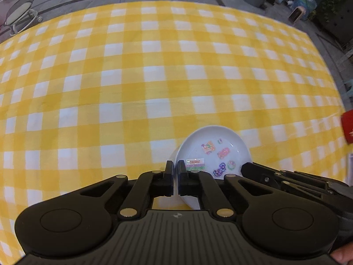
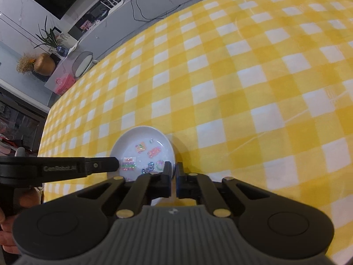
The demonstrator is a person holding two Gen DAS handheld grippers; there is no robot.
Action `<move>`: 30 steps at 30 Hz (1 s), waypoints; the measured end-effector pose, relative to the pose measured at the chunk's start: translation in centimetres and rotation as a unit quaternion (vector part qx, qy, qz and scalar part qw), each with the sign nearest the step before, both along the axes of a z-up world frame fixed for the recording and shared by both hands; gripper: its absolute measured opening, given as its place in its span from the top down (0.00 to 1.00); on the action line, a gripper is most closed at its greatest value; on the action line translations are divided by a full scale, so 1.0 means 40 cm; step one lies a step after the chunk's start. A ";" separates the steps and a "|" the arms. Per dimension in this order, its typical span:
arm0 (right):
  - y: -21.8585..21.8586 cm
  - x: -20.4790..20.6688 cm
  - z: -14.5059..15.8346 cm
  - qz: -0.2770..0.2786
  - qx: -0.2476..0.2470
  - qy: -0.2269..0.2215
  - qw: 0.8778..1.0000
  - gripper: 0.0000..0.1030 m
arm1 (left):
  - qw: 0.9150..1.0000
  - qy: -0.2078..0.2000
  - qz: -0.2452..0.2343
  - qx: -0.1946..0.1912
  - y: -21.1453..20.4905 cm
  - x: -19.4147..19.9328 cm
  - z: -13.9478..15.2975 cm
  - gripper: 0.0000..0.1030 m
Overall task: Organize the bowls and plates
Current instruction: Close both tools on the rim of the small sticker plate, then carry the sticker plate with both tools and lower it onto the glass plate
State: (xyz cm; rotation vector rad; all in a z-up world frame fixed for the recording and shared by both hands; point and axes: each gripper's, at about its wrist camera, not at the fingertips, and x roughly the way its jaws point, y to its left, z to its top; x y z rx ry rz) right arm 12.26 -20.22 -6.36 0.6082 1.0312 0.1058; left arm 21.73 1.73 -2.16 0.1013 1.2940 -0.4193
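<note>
My left claw (image 1: 175,165) is clenched on the near-left rim of a small white plate (image 1: 215,141), 1 finger inside the rim and 1 outside, the rim pinched in the thin slit between them. My right claw (image 2: 173,167) is clamped on the same plate (image 2: 143,139) at its opposite, near-right rim, again with 1 finger on each side of the edge. Each claw shows in the other's view: the right one (image 1: 249,169) reaches in from the right and its tip meets the plate's rim; the left one (image 2: 114,164), marked with raised lettering, reaches in from the left and its tip covers the plate's left edge.

The plate is shallow and round, with several glittery stickers (image 1: 222,153) in pink, green, orange and purple scattered across its floor. It sits near the front edge of the table, over a yellow-and-white checked tablecloth (image 1: 154,77); I cannot tell whether it rests on the cloth or is lifted clear of it. Nothing else stands on the cloth near it.

At the table's right edge, a red object (image 1: 348,128) is cut off by the frame. Beyond the far edge lie a grey floor, a round padded seat on a white frame (image 1: 18,12) and potted plants (image 2: 49,37).
</note>
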 end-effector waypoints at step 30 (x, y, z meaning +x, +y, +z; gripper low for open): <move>-0.139 -0.356 0.036 -0.032 -0.007 -0.012 0.999 0.98 | 0.991 0.027 0.106 -0.074 -0.057 -0.372 -0.022 0.97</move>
